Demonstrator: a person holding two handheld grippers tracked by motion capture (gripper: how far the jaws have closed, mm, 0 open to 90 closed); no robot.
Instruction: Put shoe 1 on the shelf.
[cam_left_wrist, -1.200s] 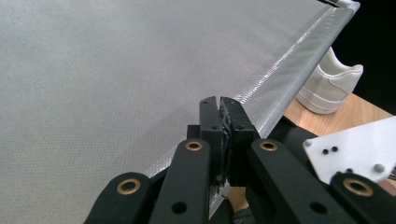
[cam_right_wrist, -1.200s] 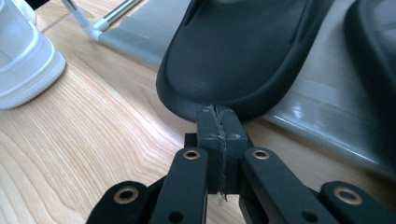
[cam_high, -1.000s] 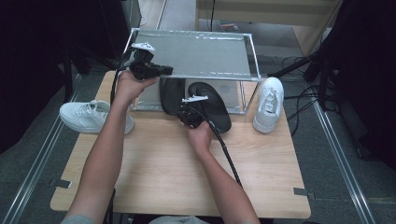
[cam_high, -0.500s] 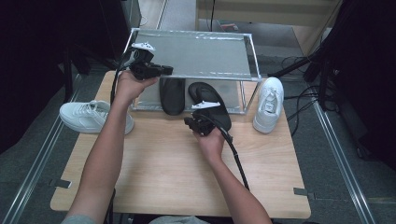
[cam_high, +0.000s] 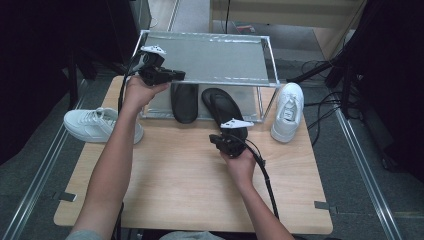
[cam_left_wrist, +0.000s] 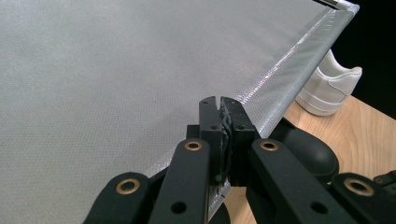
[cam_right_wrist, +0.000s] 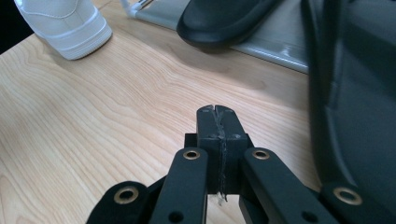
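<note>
Since the earlier frame the right gripper (cam_high: 218, 139) has drawn back from the black shoes toward the person, over bare wooden counter (cam_high: 175, 185); the left gripper (cam_high: 175, 76) has held its place at the front left edge of the grey mesh-topped metal shelf rack (cam_high: 210, 55).

Right fingers (cam_right_wrist: 208, 122): pressed together, nothing between them. Just beyond them in the high view, the right black slip-on shoe (cam_high: 226, 111), its heel end sticking out from under the rack. In the right gripper view a black shoe toe (cam_right_wrist: 219, 21) lies ahead of the fingers.

Left fingers (cam_left_wrist: 236, 119): together, empty, hovering over the rack's top sheet.

Rack contents, lower level: the left black slip-on shoe (cam_high: 184, 101) below the left fingers, beside the other black one.

Outside the rack: one white lace-up sneaker (cam_high: 97, 125) on the counter's left edge, another white sneaker (cam_high: 288, 111) right of the rack. No legible brand or writing.
</note>
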